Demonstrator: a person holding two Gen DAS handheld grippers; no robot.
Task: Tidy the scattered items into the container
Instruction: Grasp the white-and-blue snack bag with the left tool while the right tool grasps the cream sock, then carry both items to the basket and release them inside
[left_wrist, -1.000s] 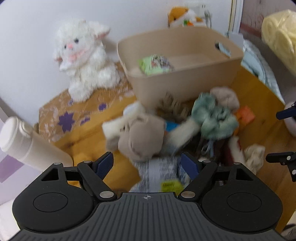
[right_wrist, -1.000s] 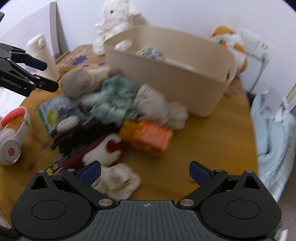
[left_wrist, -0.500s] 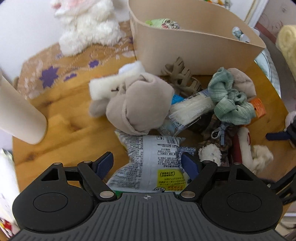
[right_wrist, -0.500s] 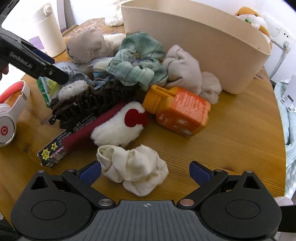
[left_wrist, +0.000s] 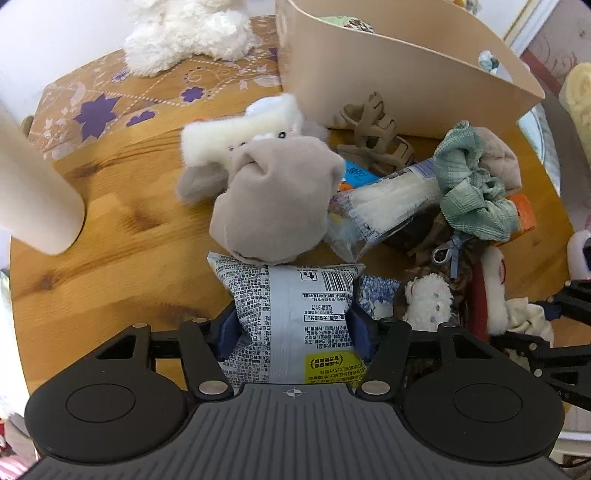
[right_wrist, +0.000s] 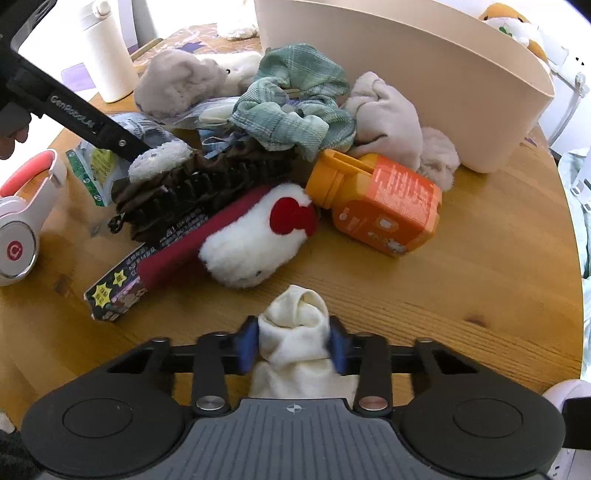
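Left gripper (left_wrist: 293, 328) just closed on crinkly foil packet (left_wrist: 295, 314) (pillow-shaped), right gripper (right_wrist: 293, 345) on soft cream sock (right_wrist: 295, 332)

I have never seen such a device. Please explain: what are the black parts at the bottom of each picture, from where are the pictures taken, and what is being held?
No robot: a person holds one two-finger gripper in each hand, with a camera on each looking along its fingers. The left gripper has just been closing and presses a silver snack bag. The right gripper has just been closing and squeezes a cream sock. Both lie on a wooden table beside a pile of socks, soft toys and an orange bottle. Behind stands the beige container.
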